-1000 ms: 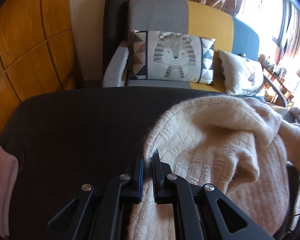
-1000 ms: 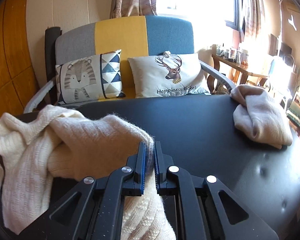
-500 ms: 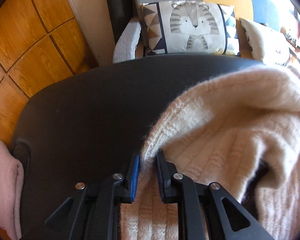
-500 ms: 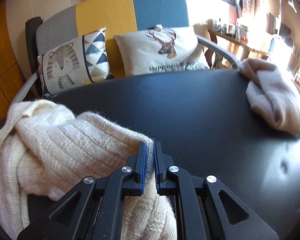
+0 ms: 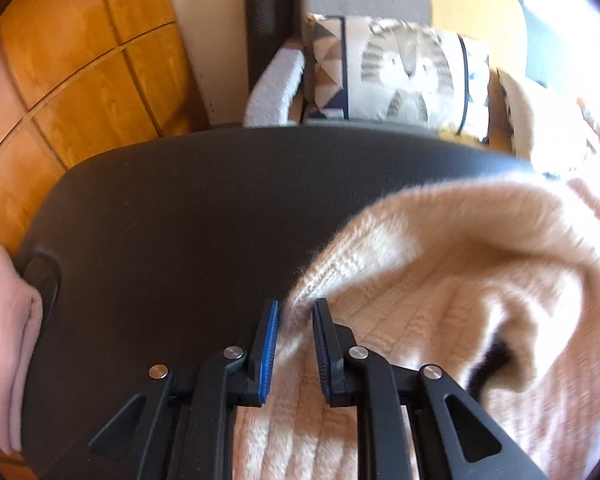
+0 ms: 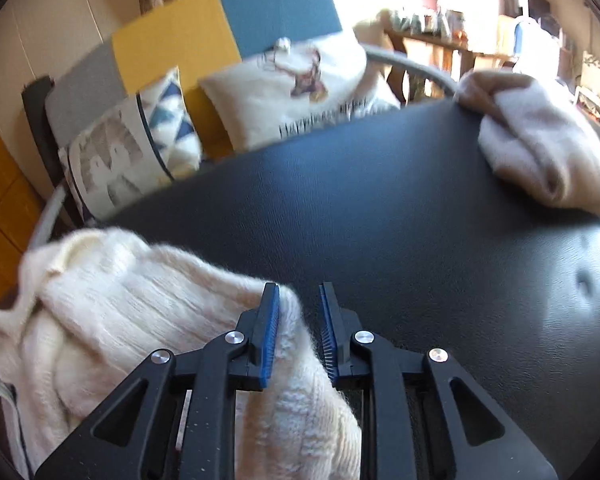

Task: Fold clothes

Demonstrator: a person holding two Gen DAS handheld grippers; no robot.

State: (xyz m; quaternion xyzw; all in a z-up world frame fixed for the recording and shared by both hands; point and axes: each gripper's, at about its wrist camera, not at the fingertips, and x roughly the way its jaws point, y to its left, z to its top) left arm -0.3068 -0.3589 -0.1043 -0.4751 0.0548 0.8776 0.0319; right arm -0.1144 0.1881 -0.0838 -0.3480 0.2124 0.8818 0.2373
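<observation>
A cream knitted sweater (image 5: 439,300) lies bunched on the black table (image 5: 200,208). In the left wrist view, my left gripper (image 5: 294,309) is open, and the sweater's edge lies loose between its jaws. In the right wrist view, the same sweater (image 6: 112,304) lies at the left. My right gripper (image 6: 298,294) is open, with a corner of the sweater lying between its jaws against the left finger.
A folded pink garment (image 5: 0,328) lies at the table's left edge. A beige folded sweater (image 6: 539,152) lies at the table's far right. Behind the table stands a sofa (image 6: 228,36) with a tiger cushion (image 5: 403,72) and a deer cushion (image 6: 300,92).
Both grippers were shut on the sweater's edge and have opened, letting it go. Both have tilted down closer to the table, and the sweater has settled lower.
</observation>
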